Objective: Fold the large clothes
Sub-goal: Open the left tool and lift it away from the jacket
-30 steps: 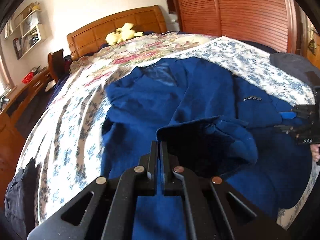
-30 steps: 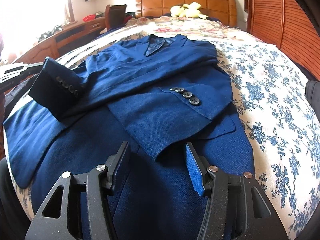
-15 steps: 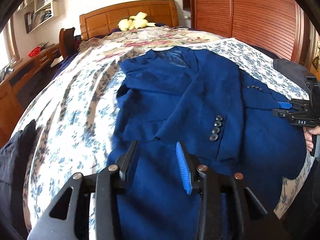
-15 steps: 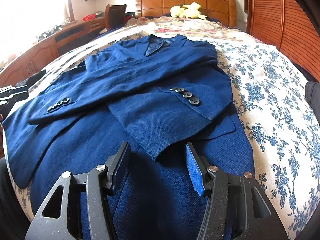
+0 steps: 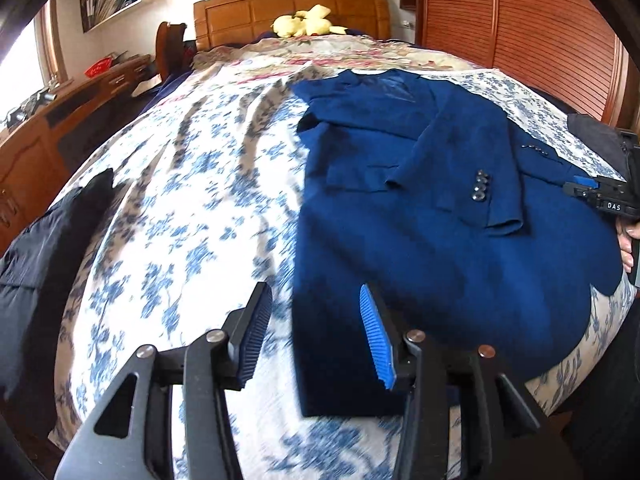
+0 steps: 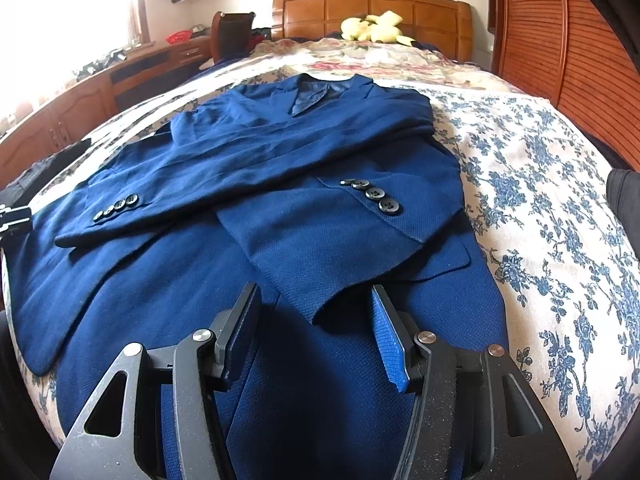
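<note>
Partly blurred: left gripper [image 5: 312, 338] fingers just opening, empty; right gripper [image 6: 316, 334] fingers apart over jacket [image 6: 280, 200].

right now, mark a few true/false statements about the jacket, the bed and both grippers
1. The dark blue suit jacket lies flat on the blue-flowered white bedspread. True.
2. Both sleeves are folded across the jacket's front. True.
3. The right gripper is shut on a sleeve cuff. False: its jaws stand open, nothing pinched between them.
4. The left gripper holds the jacket's hem. False: it is open and empty, its jaws having just been opening.
5. A yellow plush toy sits by the wooden headboard. True.
</note>
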A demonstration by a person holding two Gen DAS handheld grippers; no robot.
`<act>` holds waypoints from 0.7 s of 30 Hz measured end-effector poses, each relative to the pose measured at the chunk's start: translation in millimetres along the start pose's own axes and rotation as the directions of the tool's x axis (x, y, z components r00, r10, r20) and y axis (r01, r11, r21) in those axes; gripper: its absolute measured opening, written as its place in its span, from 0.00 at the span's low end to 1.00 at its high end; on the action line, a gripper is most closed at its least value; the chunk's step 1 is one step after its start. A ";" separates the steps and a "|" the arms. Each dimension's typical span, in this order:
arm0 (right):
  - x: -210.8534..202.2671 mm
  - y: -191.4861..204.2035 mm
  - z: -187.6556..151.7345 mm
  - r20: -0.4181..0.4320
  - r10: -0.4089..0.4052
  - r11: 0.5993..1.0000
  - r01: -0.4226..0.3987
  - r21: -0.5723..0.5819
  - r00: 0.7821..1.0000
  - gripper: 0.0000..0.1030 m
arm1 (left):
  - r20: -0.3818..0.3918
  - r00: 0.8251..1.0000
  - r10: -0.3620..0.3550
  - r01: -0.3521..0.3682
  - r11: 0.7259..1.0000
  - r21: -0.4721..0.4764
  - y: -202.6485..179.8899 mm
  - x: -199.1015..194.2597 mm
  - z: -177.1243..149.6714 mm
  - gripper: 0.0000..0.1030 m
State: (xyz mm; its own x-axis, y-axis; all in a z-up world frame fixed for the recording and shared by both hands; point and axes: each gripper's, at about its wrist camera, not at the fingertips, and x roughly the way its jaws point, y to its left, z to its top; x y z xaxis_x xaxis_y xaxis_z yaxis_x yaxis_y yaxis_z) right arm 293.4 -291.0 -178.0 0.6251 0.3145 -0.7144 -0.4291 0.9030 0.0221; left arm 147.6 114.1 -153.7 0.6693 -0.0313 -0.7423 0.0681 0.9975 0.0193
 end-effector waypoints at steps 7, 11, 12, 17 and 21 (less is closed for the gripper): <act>-10.1 -3.3 -0.6 -0.030 0.000 1.000 0.000 0.011 1.000 0.54 | -0.023 1.000 -0.002 0.002 1.000 -0.013 9.3 2.0 -9.8 0.43; -33.8 -12.3 -6.8 -0.056 -0.032 0.999 0.031 -0.012 0.998 0.54 | -0.027 1.000 -0.008 0.007 1.000 -0.018 10.4 4.6 -14.1 0.43; -43.0 -17.2 -8.9 -0.053 -0.044 0.999 0.043 -0.011 0.998 0.54 | -0.028 1.000 -0.011 0.010 1.000 -0.020 11.1 6.2 -15.2 0.43; -73.5 -35.9 -22.5 -0.073 -0.069 0.998 0.069 0.002 0.995 0.58 | -0.018 1.000 -0.026 0.025 0.999 -0.027 14.0 6.8 -18.4 0.44; -86.2 -42.5 -35.1 -0.103 -0.089 0.996 0.090 0.005 0.991 0.58 | -0.009 1.000 -0.025 0.025 0.999 -0.029 14.5 7.8 -19.9 0.45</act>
State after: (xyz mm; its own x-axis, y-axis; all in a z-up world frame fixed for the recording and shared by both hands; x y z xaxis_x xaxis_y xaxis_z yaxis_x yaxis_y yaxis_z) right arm 234.9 -366.7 -142.0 0.5901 0.2007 -0.7820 -0.3676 0.9292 -0.0389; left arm 139.1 129.6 -172.6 0.6605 -0.0558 -0.7488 0.0634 0.9978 -0.0184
